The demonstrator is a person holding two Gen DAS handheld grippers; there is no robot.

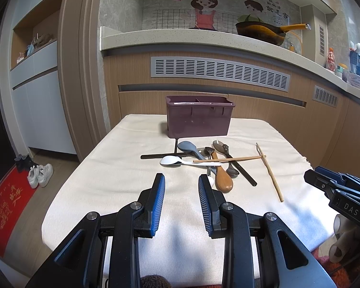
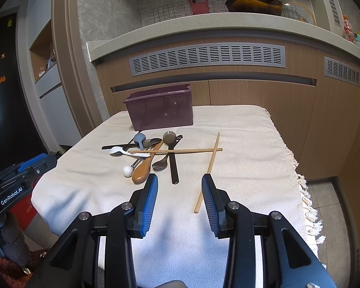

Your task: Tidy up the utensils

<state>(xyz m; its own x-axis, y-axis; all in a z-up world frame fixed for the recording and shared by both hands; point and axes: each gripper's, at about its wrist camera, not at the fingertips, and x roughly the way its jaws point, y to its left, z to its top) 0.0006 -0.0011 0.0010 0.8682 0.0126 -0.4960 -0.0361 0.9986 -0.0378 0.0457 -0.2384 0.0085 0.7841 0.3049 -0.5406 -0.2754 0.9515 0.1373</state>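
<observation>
Bin: the purple bin [image 1: 199, 117] stands upright at the far end of the cloth-covered counter [image 1: 112, 168]; dividers show inside it, and no utensil stands above its rim.
Pile: the utensils lie in a loose heap just in front of the bin, nearer me than it, none yet sorted.
Chopsticks: one chopstick [image 2: 207, 171] lies apart to the right of the bin's front, its near end between the right gripper's [image 2: 179, 192] jaws; the other [image 1: 229, 159] lies across the pile. Light, stiff and thin, I judge, likely to roll or pivot; best pinched near the middle.
Wooden spoon: the wooden spoon [image 1: 223, 180] lies at the near edge of the heap, bowl toward me. It looks smooth and rounded, so slippery at the bowl; the handle is the better hold, though others cross it.
White spoon: the white spoon [image 1: 172, 160] sits left in the heap, its handle running under the crossing chopstick. It may be plastic or ceramic, I cannot tell; treat it as breakable.
Blue spoon: the blue spoon [image 1: 188, 147] lies closest to the bin, bowl up.
Black sticks: a black stick [image 1: 244, 171] runs through the heap; flat and low, hard to get under.
Left gripper: the left gripper [image 1: 181, 189] hangs over bare cloth left of the heap, jaws apart, holding nothing.
Right gripper: jaws apart too, nothing gripped.
</observation>
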